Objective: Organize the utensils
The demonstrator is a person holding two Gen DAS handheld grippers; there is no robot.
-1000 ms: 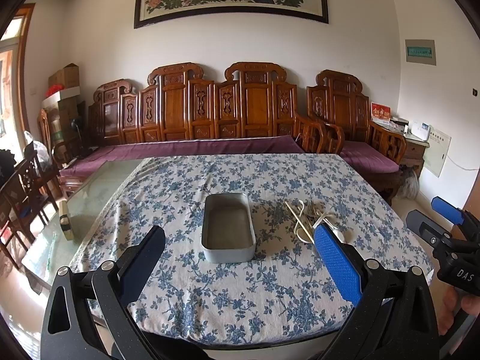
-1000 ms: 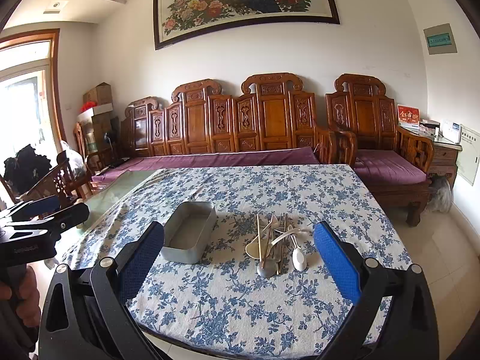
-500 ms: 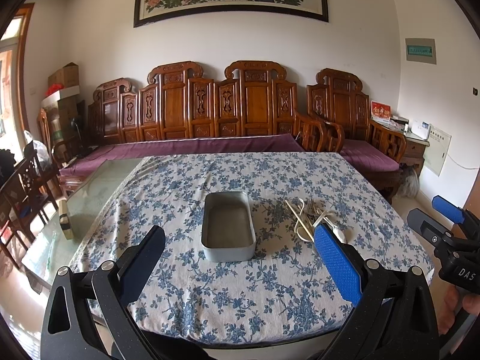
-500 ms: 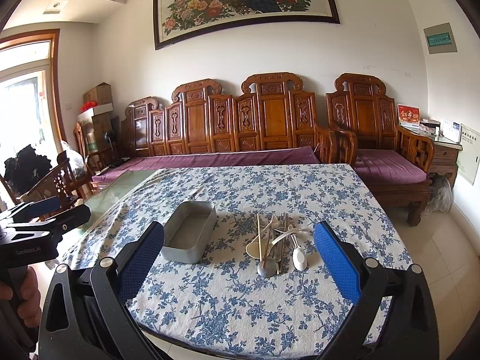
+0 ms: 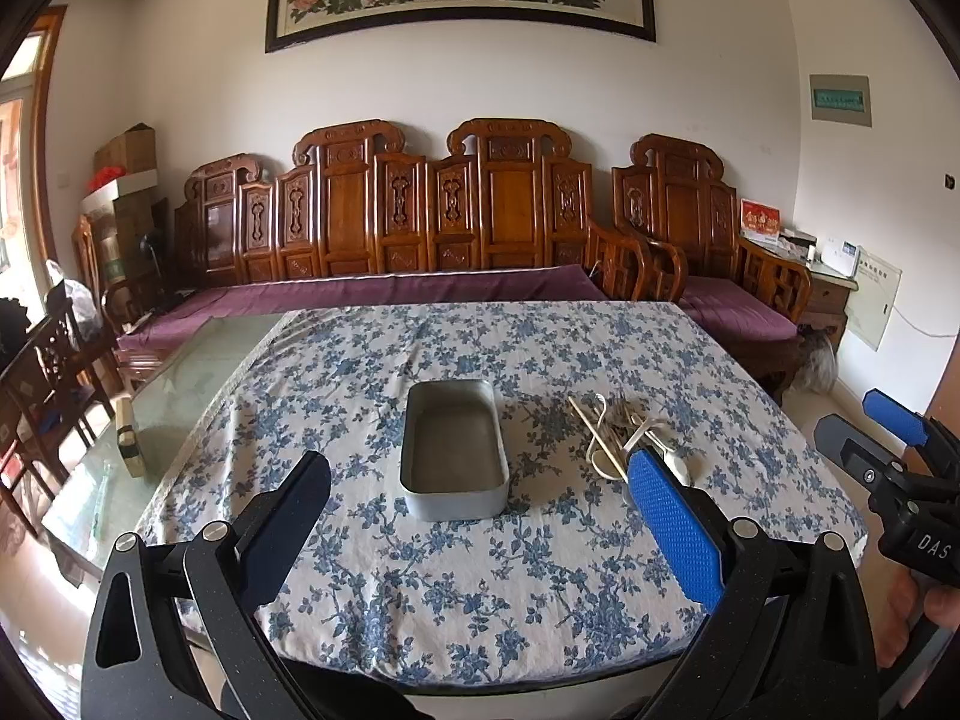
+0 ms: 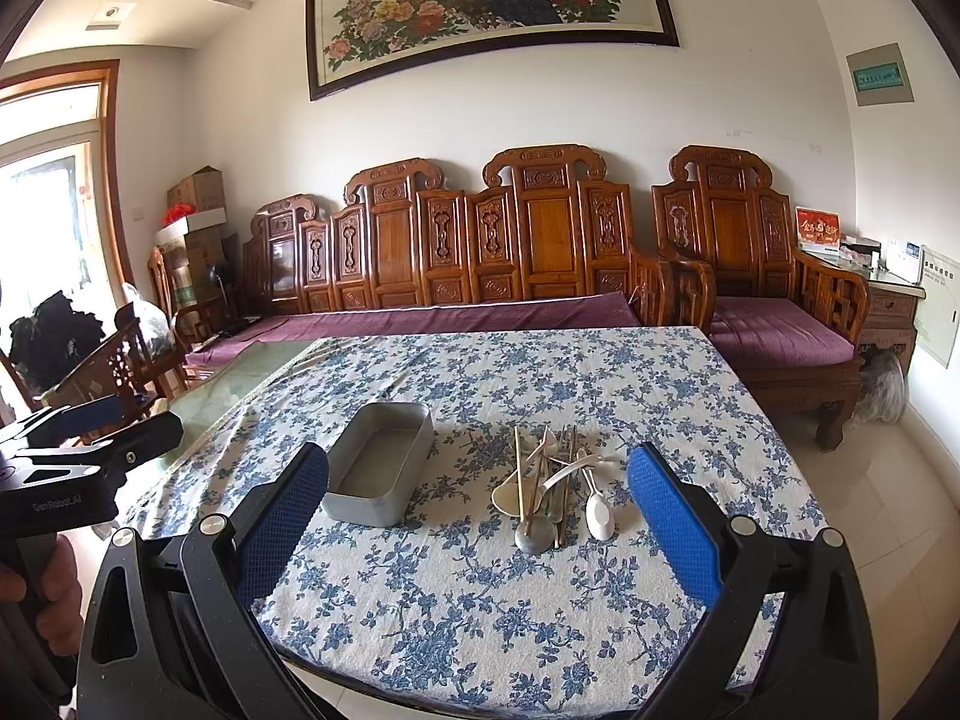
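An empty grey metal tin lies on the blue-flowered tablecloth. To its right is a heap of utensils: white and metal spoons, chopsticks, forks. My left gripper hangs open above the table's near edge, in line with the tin, nothing between its fingers. My right gripper is open too, short of the heap, and empty. Each gripper shows at the edge of the other's view: the right one, the left one.
The cloth covers the right part of a glass-topped table; a small box stands on the bare glass at left. A carved wooden bench with purple cushions runs behind the table. Tiled floor lies to the right.
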